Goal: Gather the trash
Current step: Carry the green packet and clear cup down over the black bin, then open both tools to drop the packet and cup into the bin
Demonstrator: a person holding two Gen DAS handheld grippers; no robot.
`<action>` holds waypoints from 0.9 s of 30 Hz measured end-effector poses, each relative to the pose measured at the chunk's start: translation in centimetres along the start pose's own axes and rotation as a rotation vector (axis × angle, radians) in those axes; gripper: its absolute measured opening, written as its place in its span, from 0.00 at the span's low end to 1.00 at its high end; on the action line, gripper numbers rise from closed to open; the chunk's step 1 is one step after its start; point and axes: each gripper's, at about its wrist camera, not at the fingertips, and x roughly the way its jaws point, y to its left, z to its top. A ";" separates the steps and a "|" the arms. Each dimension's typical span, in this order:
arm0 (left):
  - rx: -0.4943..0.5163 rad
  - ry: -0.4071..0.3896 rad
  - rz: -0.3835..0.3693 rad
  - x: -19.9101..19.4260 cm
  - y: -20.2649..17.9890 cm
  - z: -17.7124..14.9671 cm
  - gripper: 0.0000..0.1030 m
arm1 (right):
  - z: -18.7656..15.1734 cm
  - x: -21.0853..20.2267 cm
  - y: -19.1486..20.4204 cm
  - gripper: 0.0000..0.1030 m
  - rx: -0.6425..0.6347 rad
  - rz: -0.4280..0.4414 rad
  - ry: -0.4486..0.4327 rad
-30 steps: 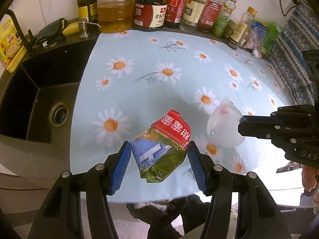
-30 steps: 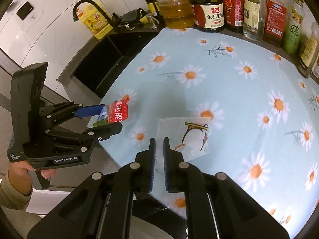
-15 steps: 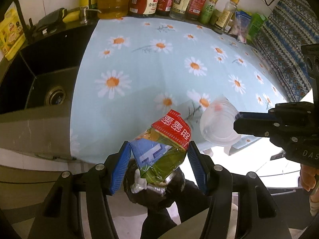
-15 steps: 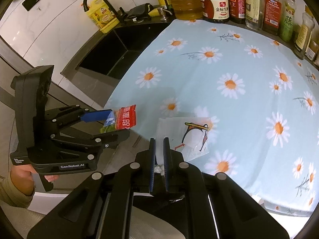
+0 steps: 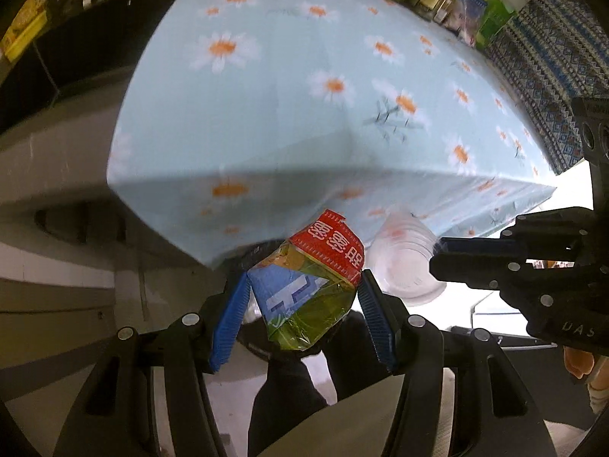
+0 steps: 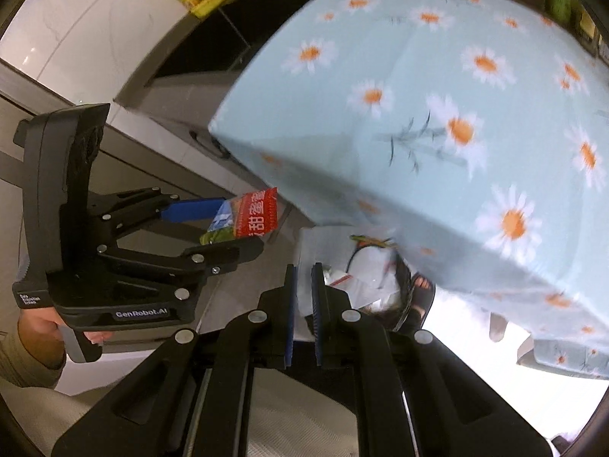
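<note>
Both grippers moved off the tablecloth (image 5: 289, 122): our left gripper (image 5: 302, 314) pinches the light, crinkly snack wrapper (image 5: 310, 285) mid-frame, right gripper (image 6: 302, 314) clamps the flimsy clear plastic wrapper (image 6: 335, 255).

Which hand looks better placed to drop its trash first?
Left, probably. The left gripper holds the snack wrapper directly over a dark bag below; the right gripper's clear wrapper hangs beside it.

Two black handheld grippers with silver screws and ribbed blue pads: the left gripper (image 6: 224, 224), at left of frame, is marked "GenRobot.AI"; a beige, possibly knitted sleeve (image 6: 23, 358) shows at lower left beside the right gripper (image 6: 302, 312).
</note>
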 end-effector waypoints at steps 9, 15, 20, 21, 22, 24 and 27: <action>-0.048 0.098 -0.005 3.7 1.7 -2.5 0.55 | -1.8 4.2 -1.2 0.09 0.042 0.024 0.084; -0.074 0.162 -0.003 6.1 3.0 -4.0 0.55 | -3.1 7.0 -1.7 0.09 0.070 0.029 0.143; -0.084 0.194 -0.009 7.4 3.1 -4.3 0.55 | -3.7 8.6 -1.9 0.09 0.084 0.036 0.179; -0.086 0.196 -0.010 7.6 2.9 -4.1 0.55 | -3.9 8.8 -2.0 0.09 0.087 0.036 0.183; -0.085 0.201 -0.010 7.8 2.9 -4.0 0.55 | -3.8 9.1 -1.9 0.09 0.093 0.036 0.186; -0.082 0.207 -0.014 8.0 2.9 -4.1 0.55 | -3.8 9.4 -2.0 0.09 0.095 0.039 0.188; -0.076 0.201 -0.014 7.9 2.8 -3.7 0.55 | -3.9 9.4 -2.2 0.09 0.108 0.041 0.182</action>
